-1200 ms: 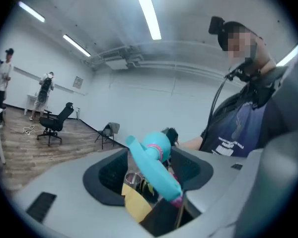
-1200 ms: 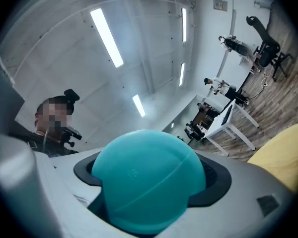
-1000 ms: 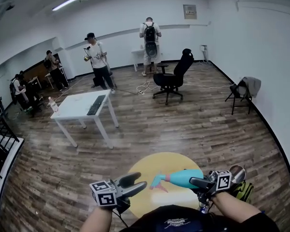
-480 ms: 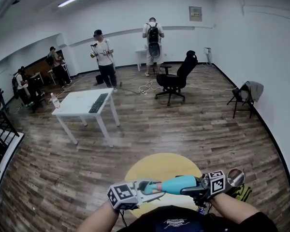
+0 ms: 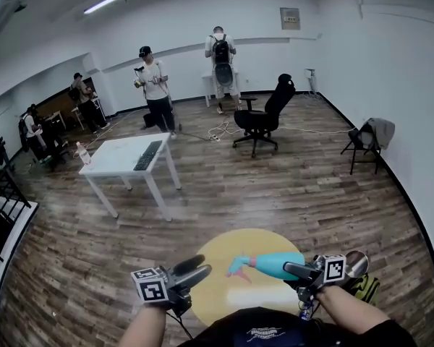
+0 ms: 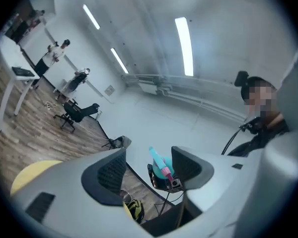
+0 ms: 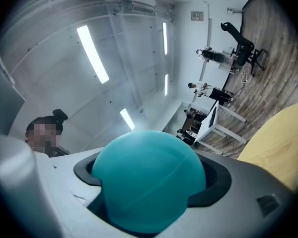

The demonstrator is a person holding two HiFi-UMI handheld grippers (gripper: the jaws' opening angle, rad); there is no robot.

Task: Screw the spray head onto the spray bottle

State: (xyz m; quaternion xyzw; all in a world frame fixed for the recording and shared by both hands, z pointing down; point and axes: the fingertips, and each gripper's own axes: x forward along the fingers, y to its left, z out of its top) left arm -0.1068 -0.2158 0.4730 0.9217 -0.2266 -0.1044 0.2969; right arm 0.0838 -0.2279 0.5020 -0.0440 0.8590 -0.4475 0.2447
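Observation:
My right gripper is shut on a teal spray bottle, held lying level over a round yellow table. The bottle's teal and pink spray head points left. In the right gripper view the bottle's rounded base fills the space between the jaws. My left gripper hangs to the left of the spray head, apart from it. Its jaws have just been opening and nothing is between them. In the left gripper view the bottle shows far off through the gap between the open jaws.
A white table with a keyboard stands at the middle left. A black office chair and a folding chair are farther back. Several people stand along the far wall. A black railing runs at the left. A yellow-black bag lies by my right arm.
Half a second ago the left gripper was closed round the spray head. It has since let go, opened and drawn back to the left. The right gripper kept its hold on the bottle.

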